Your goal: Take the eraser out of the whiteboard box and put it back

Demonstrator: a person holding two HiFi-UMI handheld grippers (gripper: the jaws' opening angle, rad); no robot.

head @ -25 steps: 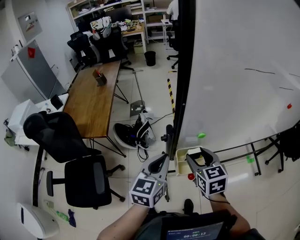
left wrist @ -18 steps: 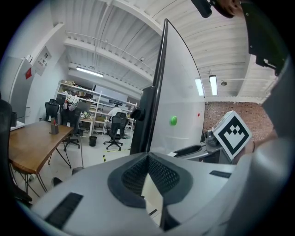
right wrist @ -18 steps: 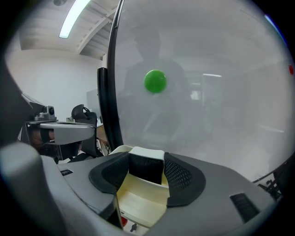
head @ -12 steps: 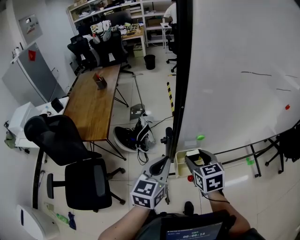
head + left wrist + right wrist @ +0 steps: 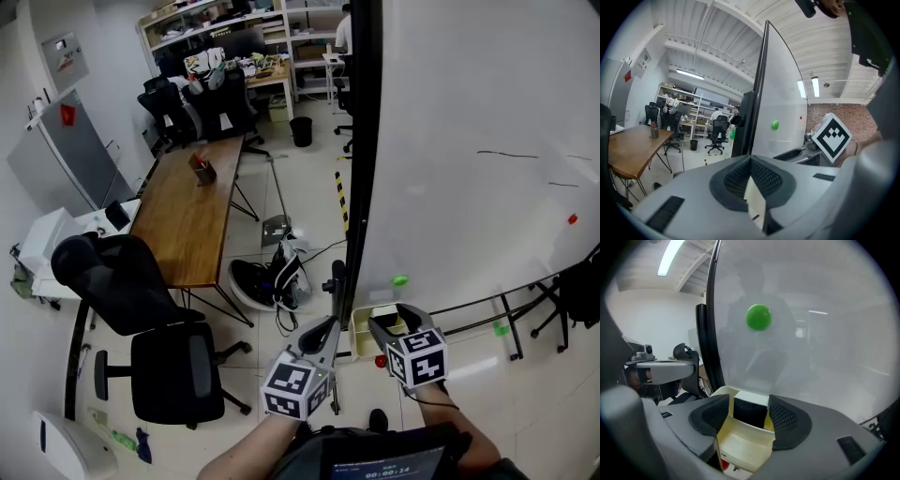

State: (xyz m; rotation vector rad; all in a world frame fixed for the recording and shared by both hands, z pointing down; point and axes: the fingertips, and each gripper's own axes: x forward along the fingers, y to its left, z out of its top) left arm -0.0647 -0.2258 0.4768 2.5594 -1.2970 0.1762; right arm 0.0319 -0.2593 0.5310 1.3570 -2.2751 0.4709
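Right gripper view: right tongs (image 5: 747,401) just opened astride black eraser (image 5: 750,414), cream box (image 5: 743,445); left tongs (image 5: 751,163) clenched.

Whiteboard box (image 5: 740,442); eraser (image 5: 749,414) upright inside

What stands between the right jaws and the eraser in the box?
Nothing visible. The right gripper hovers at the box with its jaws open, having just opened wider. The eraser stands at the box's far end, framed in the gap between the jaws and untouched, with only empty box in front of it.
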